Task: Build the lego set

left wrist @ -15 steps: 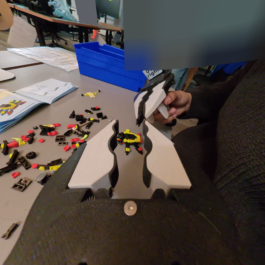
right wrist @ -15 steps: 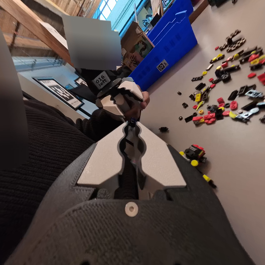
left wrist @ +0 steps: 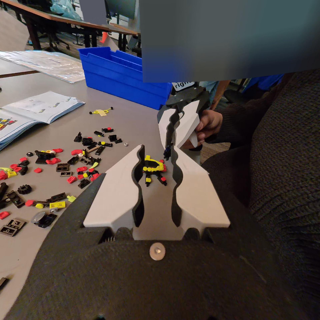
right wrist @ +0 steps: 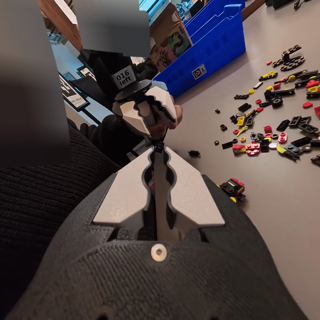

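My left gripper [left wrist: 157, 150] is open and empty, held low over the grey table [left wrist: 138, 121]. A partly built yellow, black and red model [left wrist: 152, 168] lies on the table between its fingers. My right gripper [right wrist: 159, 149] is shut on a small black piece [right wrist: 159, 147]. In the left wrist view the right gripper [left wrist: 170, 147] points down, with the small black piece [left wrist: 167, 153] right beside the tip of my left gripper's right finger. The right wrist view shows the left gripper [right wrist: 161, 128] just beyond the piece, and the model [right wrist: 232, 188] to the right.
Many loose black, red and yellow pieces [left wrist: 69, 164] are scattered left of the model, and also show in the right wrist view [right wrist: 277, 121]. An open instruction booklet [left wrist: 34, 110] lies at the far left. A blue bin [left wrist: 121, 78] stands behind. A person's dark sleeve [left wrist: 277, 173] fills the right. Left and right tips are no more than a few centimetres apart.
The right gripper has turned more upright and its tip has dropped slightly toward my left gripper's right fingertip. The model and loose pieces have not moved.
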### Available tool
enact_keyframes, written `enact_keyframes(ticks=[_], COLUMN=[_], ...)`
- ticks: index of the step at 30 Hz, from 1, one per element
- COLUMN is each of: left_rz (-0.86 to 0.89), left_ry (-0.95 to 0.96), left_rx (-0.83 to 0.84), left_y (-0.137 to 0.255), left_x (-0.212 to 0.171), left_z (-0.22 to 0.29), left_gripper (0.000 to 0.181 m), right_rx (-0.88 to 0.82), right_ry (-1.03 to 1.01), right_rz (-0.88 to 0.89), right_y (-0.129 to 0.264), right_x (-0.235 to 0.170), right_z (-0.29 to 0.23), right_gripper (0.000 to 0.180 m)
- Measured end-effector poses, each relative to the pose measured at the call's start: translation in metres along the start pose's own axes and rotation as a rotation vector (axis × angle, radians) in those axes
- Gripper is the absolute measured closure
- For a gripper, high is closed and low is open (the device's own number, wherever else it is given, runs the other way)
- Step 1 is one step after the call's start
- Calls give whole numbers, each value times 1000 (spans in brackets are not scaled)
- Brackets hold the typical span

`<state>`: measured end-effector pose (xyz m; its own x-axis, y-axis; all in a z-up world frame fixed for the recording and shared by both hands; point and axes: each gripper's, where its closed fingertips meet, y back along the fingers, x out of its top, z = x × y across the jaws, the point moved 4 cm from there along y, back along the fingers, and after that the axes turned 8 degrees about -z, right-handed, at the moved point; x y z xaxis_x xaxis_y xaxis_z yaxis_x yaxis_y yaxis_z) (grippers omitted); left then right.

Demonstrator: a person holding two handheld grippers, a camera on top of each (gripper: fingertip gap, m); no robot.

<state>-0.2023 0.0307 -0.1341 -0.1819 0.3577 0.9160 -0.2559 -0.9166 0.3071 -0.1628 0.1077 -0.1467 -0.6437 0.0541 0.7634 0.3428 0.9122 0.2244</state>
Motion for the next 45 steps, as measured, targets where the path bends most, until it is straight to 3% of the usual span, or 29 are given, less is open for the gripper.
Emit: enact_keyframes(ticks=[13,24,45], left_rz=[-69,-135,-173], left_ry=[57,89,80], left_rx=[-130,-305,-334], left_y=[-3,-4,-7], left_x=[-10,-18,-23], left_z=[11,31,36], left_gripper=[157,166,175], right_rx=[-22,70,45], right_ry=[134,255,318], right_rz=[-59,-145,-147], right_y=[2,-4,-5], right_x=[-4,-17,-18], right_z=[-6,-26,-28], right_gripper=[172,172,173])
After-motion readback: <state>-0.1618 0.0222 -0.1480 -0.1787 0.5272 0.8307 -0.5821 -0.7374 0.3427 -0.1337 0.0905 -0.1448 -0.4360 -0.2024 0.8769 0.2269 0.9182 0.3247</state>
